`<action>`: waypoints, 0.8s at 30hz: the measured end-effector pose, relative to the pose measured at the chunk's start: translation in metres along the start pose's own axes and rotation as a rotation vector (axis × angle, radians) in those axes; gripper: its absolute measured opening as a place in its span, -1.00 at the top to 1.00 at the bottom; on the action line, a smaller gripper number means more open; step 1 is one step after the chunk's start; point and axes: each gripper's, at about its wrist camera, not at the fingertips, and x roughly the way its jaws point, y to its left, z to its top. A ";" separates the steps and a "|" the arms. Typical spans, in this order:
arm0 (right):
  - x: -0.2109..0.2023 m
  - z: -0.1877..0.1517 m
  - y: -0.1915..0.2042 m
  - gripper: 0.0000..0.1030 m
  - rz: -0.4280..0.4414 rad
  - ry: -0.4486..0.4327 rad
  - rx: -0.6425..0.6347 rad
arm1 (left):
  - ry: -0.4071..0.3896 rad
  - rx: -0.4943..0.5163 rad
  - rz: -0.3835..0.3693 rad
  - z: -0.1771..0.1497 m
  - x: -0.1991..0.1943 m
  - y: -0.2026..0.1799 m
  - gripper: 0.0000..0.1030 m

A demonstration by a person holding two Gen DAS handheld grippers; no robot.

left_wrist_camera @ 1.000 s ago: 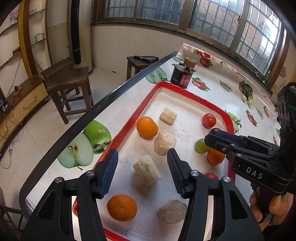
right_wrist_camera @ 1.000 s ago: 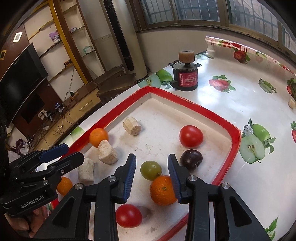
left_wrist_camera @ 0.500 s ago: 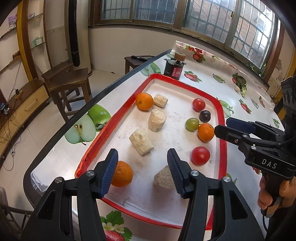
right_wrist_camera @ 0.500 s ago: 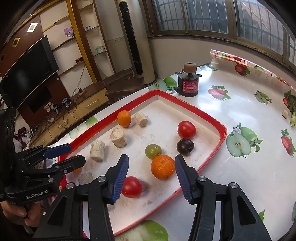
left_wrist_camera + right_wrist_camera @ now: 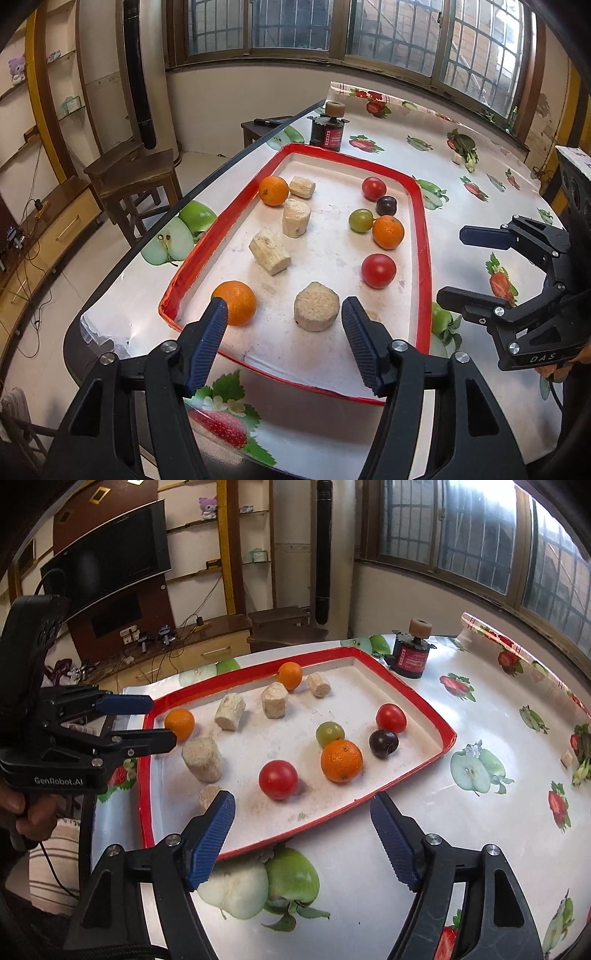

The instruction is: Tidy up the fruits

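While the left tool [image 5: 280, 325] half hides one orange [image 5: 235, 302], both it and the right tool [image 5: 303, 827] gape, released; glossy fruits and pale chunks lie scattered in the red-rimmed tray [image 5: 421, 221] on the worktop [image 5: 480, 830]

Bright window daylight, fisheye-warped edges

Three oranges in the red tray [image 5: 421, 236]: one at seven o'clock [image 5: 234, 302], one at eleven [image 5: 273, 190], one at two [image 5: 388, 232]. Two red tomatoes, at four [image 5: 378, 270] and at one [image 5: 373, 188]. One green fruit [image 5: 360, 220], one dark plum [image 5: 386, 205]. Four large beige chunks: six o'clock [image 5: 316, 305], centre [image 5: 269, 252], above it [image 5: 296, 217], and twelve [image 5: 302, 187], plus one small piece [image 5: 208, 796]. One tray. One black canister [image 5: 326, 127] beyond it.
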 end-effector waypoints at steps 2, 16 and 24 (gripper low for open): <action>-0.004 -0.004 0.003 -0.56 0.001 0.002 -0.031 | -0.017 0.018 0.013 -0.003 -0.007 -0.003 -0.28; -0.019 -0.024 0.015 -0.64 0.059 0.014 -0.161 | -0.050 0.096 0.088 -0.021 -0.032 -0.014 -0.63; -0.017 -0.030 0.024 -0.64 0.066 0.028 -0.204 | -0.063 0.086 0.116 -0.026 -0.042 -0.012 -0.63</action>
